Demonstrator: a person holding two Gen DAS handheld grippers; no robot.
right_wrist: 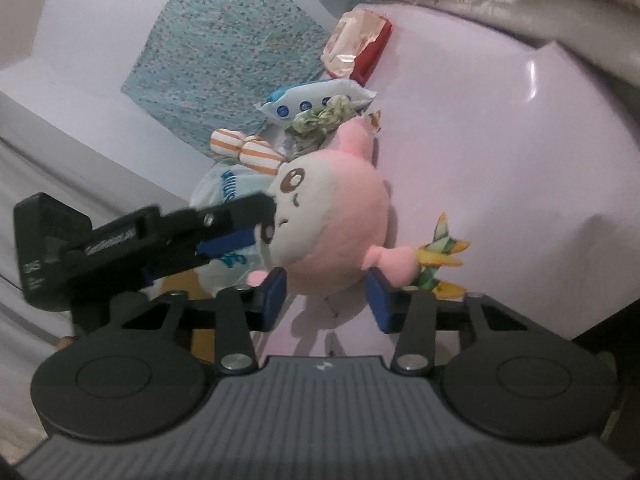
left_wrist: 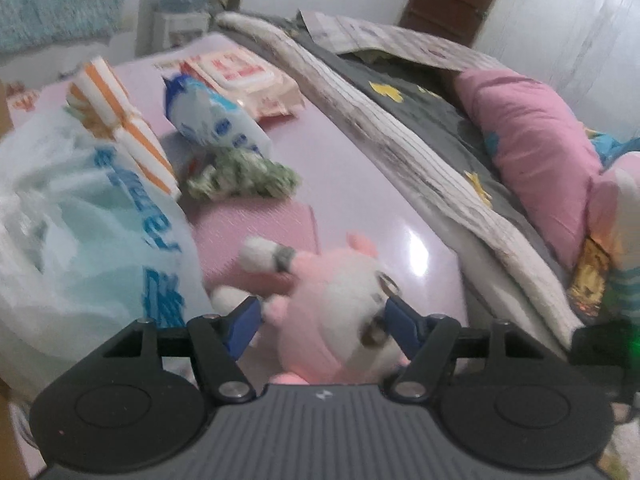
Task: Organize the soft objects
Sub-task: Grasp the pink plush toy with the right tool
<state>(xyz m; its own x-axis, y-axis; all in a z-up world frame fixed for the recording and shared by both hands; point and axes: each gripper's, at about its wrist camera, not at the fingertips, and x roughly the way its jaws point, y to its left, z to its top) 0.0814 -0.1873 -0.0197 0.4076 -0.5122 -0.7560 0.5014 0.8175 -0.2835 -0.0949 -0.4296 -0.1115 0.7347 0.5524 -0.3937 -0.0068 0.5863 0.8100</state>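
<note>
Lavender tabletop holds a plastic bag; both grippers pinch the pink plush.

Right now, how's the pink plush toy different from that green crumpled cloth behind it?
The pink plush toy is round with a face; the green cloth is a shapeless, mottled bundle. The plush sits between both grippers' jaws; the cloth lies untouched beside the blue-white packet. Both look soft and rest on the pink tabletop.

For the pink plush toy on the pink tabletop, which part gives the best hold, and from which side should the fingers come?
Probably the round body of the pink plush toy, fingers straddling its widest part from the near edge of the tabletop. The body is bulky and squashy, while the ears and limbs are thin and floppy. The left gripper already brackets the body this way; the plastic bag crowds the other side.
</note>
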